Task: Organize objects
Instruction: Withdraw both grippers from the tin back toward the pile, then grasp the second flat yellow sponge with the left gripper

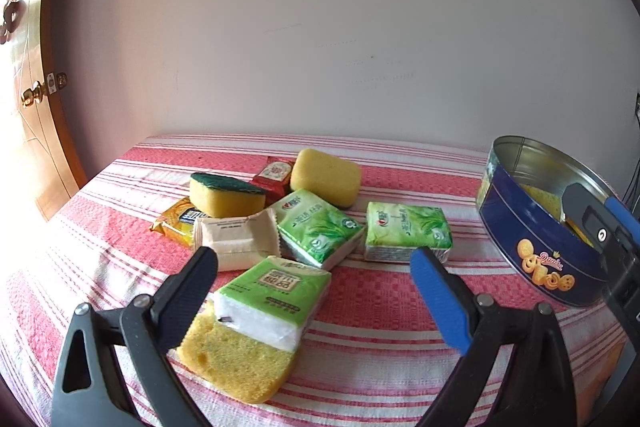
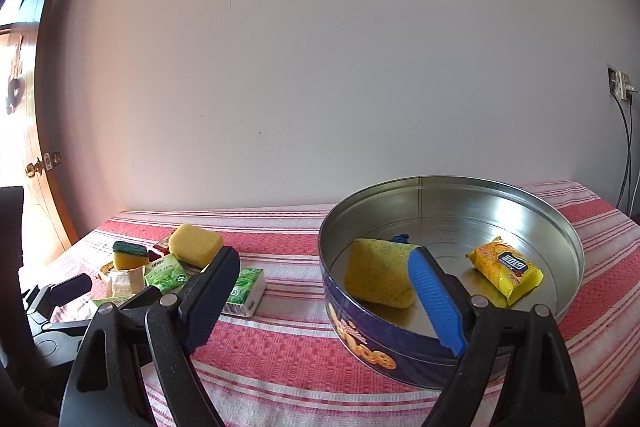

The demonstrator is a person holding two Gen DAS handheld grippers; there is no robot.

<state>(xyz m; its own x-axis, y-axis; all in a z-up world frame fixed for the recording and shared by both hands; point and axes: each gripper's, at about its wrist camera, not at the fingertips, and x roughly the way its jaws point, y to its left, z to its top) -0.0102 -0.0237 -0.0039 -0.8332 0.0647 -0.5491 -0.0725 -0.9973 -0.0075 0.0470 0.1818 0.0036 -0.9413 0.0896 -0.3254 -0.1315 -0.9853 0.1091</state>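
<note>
My left gripper (image 1: 314, 255) is open above a green tissue pack (image 1: 276, 295) that lies on a yellow sponge (image 1: 236, 359). Neither pad touches the pack. Behind it lies a heap: two more green tissue packs (image 1: 316, 227) (image 1: 406, 231), a beige packet (image 1: 236, 239), a green-topped sponge (image 1: 224, 195), a plain yellow sponge (image 1: 324, 175), a red packet (image 1: 274, 173) and an orange packet (image 1: 180, 221). My right gripper (image 2: 323, 255) is open and holds nothing. Its blue finger (image 2: 436, 299) reaches over the round blue cookie tin (image 2: 440, 183). Inside the tin are a yellow sponge (image 2: 378, 275) and a yellow snack packet (image 2: 506, 271).
A red-and-white striped cloth (image 1: 380, 307) covers the table, which stands against a white wall (image 1: 320, 27). A wooden door (image 1: 36, 131) with a brass knob is at the left. A wall socket with cables (image 2: 620, 87) is at the right.
</note>
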